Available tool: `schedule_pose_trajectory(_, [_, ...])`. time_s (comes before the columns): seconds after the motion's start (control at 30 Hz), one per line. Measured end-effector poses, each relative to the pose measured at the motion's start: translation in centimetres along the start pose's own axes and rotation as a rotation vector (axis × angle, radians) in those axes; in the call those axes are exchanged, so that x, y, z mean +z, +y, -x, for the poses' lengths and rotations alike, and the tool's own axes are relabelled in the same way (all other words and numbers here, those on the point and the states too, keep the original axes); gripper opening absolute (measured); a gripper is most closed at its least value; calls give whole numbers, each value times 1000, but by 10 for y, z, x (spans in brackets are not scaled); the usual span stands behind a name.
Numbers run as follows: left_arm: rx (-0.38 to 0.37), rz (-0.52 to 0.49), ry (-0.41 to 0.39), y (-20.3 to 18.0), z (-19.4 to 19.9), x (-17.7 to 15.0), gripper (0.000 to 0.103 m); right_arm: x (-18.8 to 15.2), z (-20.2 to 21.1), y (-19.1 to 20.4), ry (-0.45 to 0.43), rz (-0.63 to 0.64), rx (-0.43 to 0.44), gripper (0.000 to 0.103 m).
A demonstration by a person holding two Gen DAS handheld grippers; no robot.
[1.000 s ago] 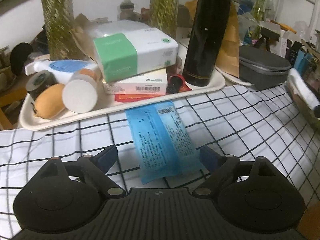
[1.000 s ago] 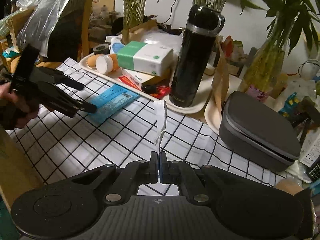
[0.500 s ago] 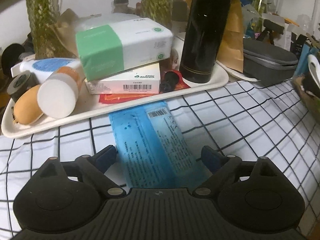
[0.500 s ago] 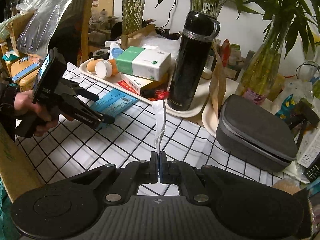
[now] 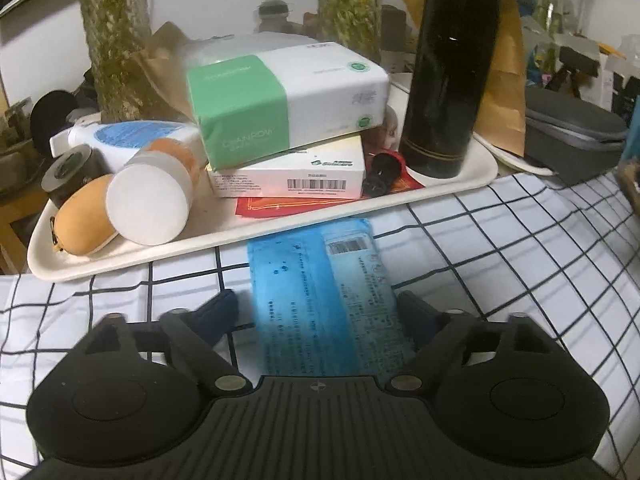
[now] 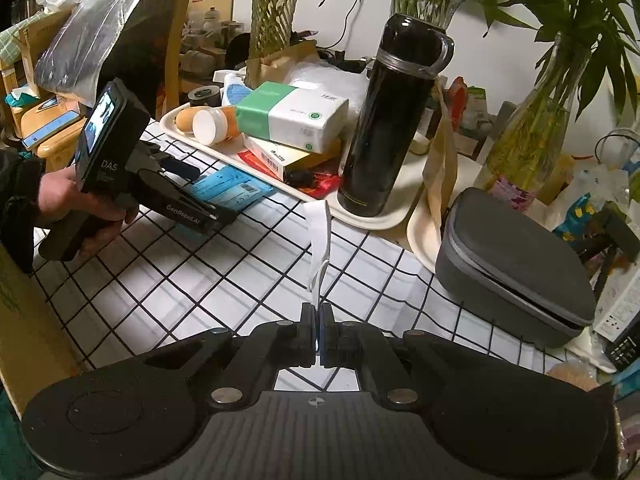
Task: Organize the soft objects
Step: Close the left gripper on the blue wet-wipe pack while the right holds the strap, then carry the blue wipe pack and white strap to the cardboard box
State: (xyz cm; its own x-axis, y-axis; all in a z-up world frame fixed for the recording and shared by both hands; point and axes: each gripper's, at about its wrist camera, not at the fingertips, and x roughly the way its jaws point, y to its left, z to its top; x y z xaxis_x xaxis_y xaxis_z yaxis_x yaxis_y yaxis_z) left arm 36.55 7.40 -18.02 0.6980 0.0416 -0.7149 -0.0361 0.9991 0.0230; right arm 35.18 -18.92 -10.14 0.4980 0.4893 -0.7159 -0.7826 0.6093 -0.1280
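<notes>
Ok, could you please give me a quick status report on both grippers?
Left gripper jaws closing around blue pack, left pad not yet touching. Right gripper shut on white strip. Tray just beyond pack.

White wall point(image 6: 360, 8) behind — checked tablecloth point(image 6: 224, 280) on table, dim room light.

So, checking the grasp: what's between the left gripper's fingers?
The blue pack, flat on the checked cloth, lies between the left gripper's closing fingers; left wrist view.

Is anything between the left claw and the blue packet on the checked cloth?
Nothing visible. The left claw already straddles the blue packet, its jaws just closing in from both sides; a gap remains beside the left fingertip.
</notes>
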Motion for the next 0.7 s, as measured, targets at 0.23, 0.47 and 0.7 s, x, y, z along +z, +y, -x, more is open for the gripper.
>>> schedule_pose_trajectory(0.23, [-47, -28, 49, 4, 5, 3, 67, 0, -2, 1, 11, -3, 6, 4])
schedule_pose_trajectory(0.47, [-114, -32, 65, 13, 23, 6, 62, -4, -2, -7, 27, -55, 7, 4])
schedule_pose_trajectory(0.7, [-139, -58, 6, 19, 59, 8, 62, -9, 6, -7, 26, -103, 12, 4])
